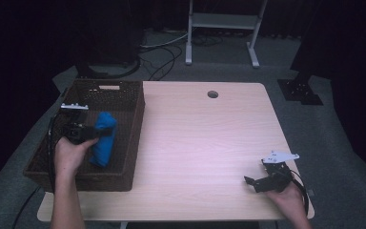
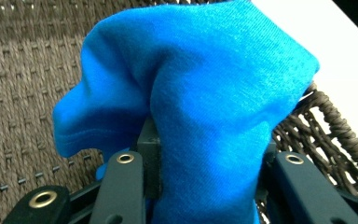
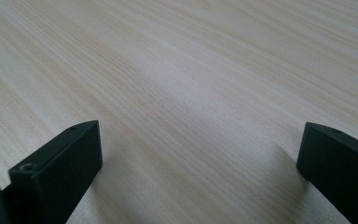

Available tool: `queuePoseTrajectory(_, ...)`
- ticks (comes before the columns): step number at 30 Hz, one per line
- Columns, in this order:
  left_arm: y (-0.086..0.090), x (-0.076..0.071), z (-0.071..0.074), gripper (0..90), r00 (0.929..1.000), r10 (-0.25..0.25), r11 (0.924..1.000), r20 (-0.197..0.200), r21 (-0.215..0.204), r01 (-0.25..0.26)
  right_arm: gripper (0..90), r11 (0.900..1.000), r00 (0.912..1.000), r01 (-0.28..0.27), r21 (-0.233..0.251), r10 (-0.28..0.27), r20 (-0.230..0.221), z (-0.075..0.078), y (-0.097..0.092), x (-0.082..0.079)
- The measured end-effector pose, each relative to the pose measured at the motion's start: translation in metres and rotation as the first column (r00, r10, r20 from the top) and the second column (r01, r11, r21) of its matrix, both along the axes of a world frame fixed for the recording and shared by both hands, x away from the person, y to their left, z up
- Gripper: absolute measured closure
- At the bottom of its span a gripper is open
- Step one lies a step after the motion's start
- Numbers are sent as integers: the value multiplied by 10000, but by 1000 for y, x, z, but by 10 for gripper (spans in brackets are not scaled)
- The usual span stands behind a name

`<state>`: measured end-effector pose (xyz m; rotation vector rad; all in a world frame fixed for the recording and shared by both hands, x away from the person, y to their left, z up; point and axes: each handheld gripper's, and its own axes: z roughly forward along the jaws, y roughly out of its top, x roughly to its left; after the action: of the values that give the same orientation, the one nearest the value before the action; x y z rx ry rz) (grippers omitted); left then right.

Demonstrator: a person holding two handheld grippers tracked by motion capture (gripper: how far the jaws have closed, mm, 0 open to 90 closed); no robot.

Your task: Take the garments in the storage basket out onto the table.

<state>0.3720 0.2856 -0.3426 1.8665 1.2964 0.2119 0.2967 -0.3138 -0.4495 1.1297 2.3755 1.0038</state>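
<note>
Blue cloth (image 1: 103,138) hangs clamped in my left gripper (image 1: 97,131) over the basket (image 1: 132,143), long axis near-to-far; right gripper (image 1: 252,183) rests wide open, far right.

The basket (image 1: 124,138) sits on the desk's (image 1: 205,143) left edge, the cloth (image 1: 103,138) inside it.

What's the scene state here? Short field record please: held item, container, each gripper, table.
held item: blue cloth, bunched between the jaws of the left gripper
container: dark woven basket at the table's left edge
cloth position: over the basket's inside
left gripper: shut on the cloth
right gripper: jaws open, nothing between them, low over the table
table: light wood
</note>
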Motion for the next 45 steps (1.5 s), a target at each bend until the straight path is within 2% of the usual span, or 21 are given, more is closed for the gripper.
queuePoseTrajectory(3, 2, -1, 1, 600, 9999, 35, 9997, 164, -225, -31, 0, 10000, 10000, 1, -5, -1, -2, 0, 0, 0)
queuePoseTrajectory(8, 5, -5, 5, 600, 9974, 154, 9980, 700, -619, -111, 0, 10000, 10000, 29, 2, -29, -14, 0, 0, 0)
queuePoseTrajectory(15, 8, -9, 7, 600, 9921, 103, 9916, 1246, -1294, 59, 0, 10000, 10000, 27, 1, -27, -14, 0, 0, 0)
queuePoseTrajectory(22, 13, -14, 11, 600, 9811, 130, 9783, 1931, -2053, 275, 0, 10000, 10000, 28, 1, -28, -15, 0, 0, 0)
queuePoseTrajectory(26, 14, -16, 12, 599, 9747, 180, 9680, 2226, -2479, 388, 0, 10000, 10000, 28, 2, -28, -16, 0, 0, 0)
queuePoseTrajectory(27, 14, -16, 13, 600, 9725, 149, 9660, 2325, -2543, 460, 0, 10000, 10000, 28, 2, -28, -16, 0, 0, 0)
queuePoseTrajectory(31, 14, -18, 15, 599, 9622, 247, 9502, 2712, -3054, 617, 0, 10000, 10000, 26, 1, -26, -15, 0, 0, 0)
queuePoseTrajectory(36, 10, -20, 17, 600, 9480, 106, 9349, 3182, -3395, 1035, 0, 10000, 10000, 26, 1, -26, -15, 0, 0, 0)
queuePoseTrajectory(45, 0, -24, 24, 599, 9201, -48, 9231, 3917, -3521, 1548, 0, 10000, 10000, 7, -9, -7, -5, 0, 0, 0)
